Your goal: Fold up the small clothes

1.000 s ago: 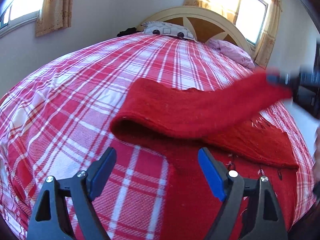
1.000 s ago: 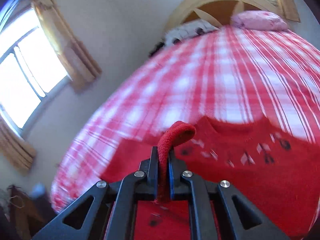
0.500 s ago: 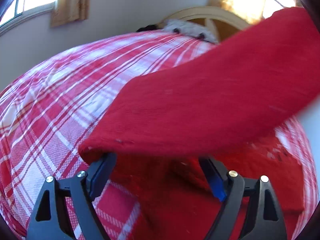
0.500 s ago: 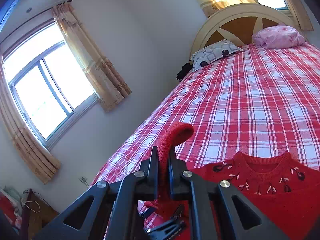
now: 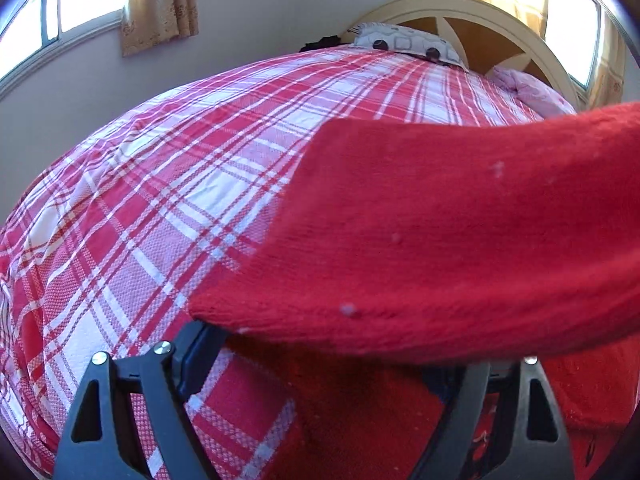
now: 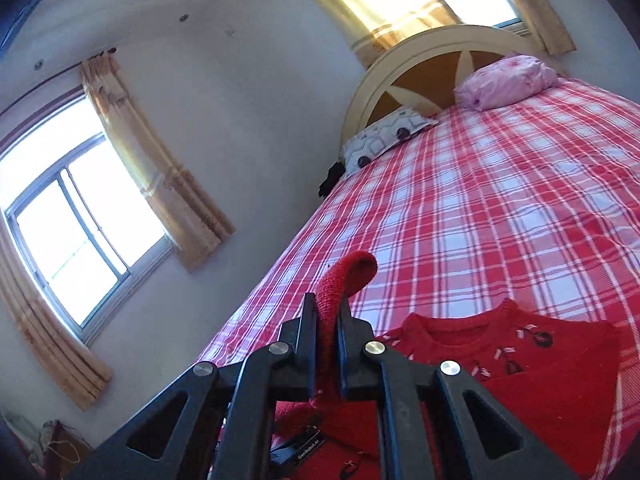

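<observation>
A small red knitted sweater (image 6: 532, 364) with a dark cherry pattern lies on the plaid bed. My right gripper (image 6: 327, 320) is shut on its sleeve cuff (image 6: 352, 272) and holds it up above the bed. In the left wrist view the lifted red sleeve (image 5: 460, 232) stretches across from the right and hangs over my left gripper (image 5: 320, 360). The left jaws stand wide apart with red knit under and between them. The sleeve hides the left gripper's right fingertip.
The bed (image 5: 180, 184) has a red and white plaid cover. A grey patterned pillow (image 6: 384, 140) and a pink pillow (image 6: 504, 80) lie by the cream headboard (image 6: 432, 60). A wall with a curtained window (image 6: 72, 224) runs along the bed's left side.
My right gripper has lifted the sleeve higher and carried it leftward over the left gripper. The left gripper has stayed open and low over the sweater.
</observation>
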{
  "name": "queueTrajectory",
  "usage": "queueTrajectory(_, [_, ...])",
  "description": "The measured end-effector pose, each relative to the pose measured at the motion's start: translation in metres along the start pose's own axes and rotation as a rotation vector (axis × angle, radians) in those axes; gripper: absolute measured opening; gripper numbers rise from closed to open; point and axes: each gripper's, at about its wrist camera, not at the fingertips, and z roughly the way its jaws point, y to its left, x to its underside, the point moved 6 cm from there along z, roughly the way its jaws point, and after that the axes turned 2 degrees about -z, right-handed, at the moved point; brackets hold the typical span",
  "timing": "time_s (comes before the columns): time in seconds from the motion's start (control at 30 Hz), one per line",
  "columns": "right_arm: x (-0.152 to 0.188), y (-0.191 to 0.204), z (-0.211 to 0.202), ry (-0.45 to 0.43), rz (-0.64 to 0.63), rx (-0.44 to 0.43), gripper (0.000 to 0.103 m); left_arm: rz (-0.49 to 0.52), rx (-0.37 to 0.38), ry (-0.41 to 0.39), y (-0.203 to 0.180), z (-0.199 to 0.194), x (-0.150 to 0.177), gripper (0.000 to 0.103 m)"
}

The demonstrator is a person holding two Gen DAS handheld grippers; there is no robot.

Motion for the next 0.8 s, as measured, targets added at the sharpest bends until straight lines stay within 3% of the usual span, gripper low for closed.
queueTrajectory(0.23, [0.008,-0.052,-0.032,-0.043,0.067,0.079,0.007,0.074,-0.032,-0.007,-0.016,-0.007,0.009,0.087])
queueTrajectory(0.4, [0.012,-0.083,-0.046,-0.071,0.108,0.127,0.007,0.103,0.007,0.001,-0.023,-0.013,0.018,0.087])
queueTrajectory(0.57, [0.01,-0.117,-0.071,-0.113,0.141,0.167,0.007,0.095,0.051,0.058,-0.014,-0.019,0.034,0.091])
queueTrajectory(0.8, [0.029,-0.169,-0.081,-0.059,0.169,0.226,0.007,0.128,0.088,0.014,-0.001,-0.043,0.044,0.091])
